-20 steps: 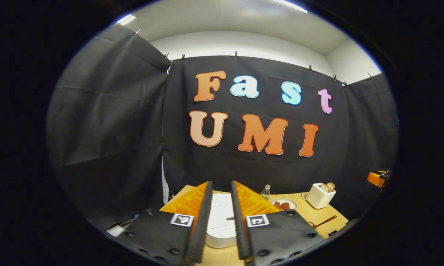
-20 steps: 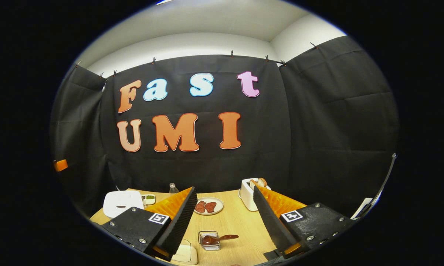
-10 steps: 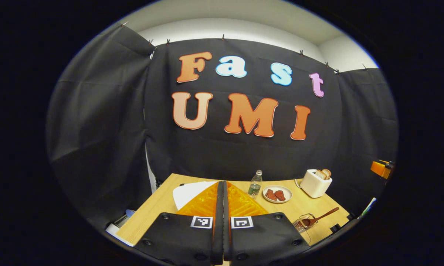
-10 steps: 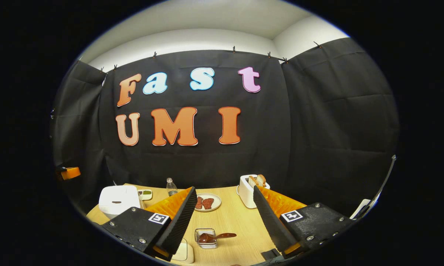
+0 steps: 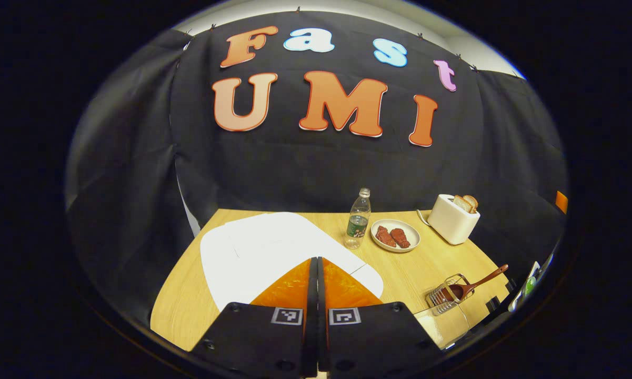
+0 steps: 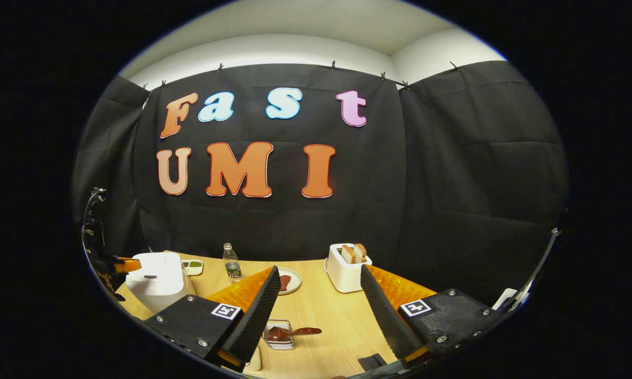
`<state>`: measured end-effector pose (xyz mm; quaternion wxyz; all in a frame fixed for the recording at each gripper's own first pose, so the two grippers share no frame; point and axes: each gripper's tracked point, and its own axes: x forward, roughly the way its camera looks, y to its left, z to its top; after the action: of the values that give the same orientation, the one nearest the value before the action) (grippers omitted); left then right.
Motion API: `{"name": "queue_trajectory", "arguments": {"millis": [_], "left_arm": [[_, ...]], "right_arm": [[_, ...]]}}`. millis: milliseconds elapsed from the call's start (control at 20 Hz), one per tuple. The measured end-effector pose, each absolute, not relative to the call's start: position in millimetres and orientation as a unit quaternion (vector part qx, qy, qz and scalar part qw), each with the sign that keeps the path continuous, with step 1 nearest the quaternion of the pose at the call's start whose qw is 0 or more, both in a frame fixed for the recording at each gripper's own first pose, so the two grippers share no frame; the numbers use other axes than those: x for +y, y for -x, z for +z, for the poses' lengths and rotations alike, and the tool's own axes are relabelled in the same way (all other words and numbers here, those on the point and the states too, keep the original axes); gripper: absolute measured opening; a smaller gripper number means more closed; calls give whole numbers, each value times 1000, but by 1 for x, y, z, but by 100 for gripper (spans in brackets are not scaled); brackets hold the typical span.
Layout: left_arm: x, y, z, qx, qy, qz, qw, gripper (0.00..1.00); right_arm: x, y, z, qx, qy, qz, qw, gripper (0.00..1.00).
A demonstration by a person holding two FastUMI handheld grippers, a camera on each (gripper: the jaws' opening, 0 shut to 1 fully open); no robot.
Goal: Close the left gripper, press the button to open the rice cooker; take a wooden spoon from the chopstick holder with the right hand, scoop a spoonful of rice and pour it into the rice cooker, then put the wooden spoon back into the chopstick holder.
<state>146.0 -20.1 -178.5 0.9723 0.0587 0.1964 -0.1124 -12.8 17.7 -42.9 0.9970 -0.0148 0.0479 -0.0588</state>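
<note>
Your left gripper [image 5: 316, 263] fingers pressed together, nothing between, poised over near edge of white rice cooker [image 5: 273, 247], lid down. Your right gripper [image 6: 320, 287] spread wide, empty, above table [image 6: 326, 316]. Wooden spoon [image 6: 289, 332] in chopstick holder [image 6: 280, 337] just below. Bottle [image 5: 358, 219], meat plate [image 5: 395, 235], toaster [image 5: 452, 218] far right.

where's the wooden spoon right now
In the right gripper view the wooden spoon rests in the wire chopstick holder on the table's near part, ahead between the open right tongs, nearer than the toaster.
</note>
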Motion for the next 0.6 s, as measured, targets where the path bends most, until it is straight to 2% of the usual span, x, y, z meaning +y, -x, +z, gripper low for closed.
{"name": "queue_trajectory", "arguments": {"millis": [250, 600], "left_arm": [[-20, -172, -198, 220, -44, -106, 969, 5], [-11, -172, -222, 247, -39, -93, 964, 5]], "right_arm": [[13, 11, -48, 58, 13, -66, 996, 95], [13, 8, -49, 60, 13, -66, 996, 94]]}}
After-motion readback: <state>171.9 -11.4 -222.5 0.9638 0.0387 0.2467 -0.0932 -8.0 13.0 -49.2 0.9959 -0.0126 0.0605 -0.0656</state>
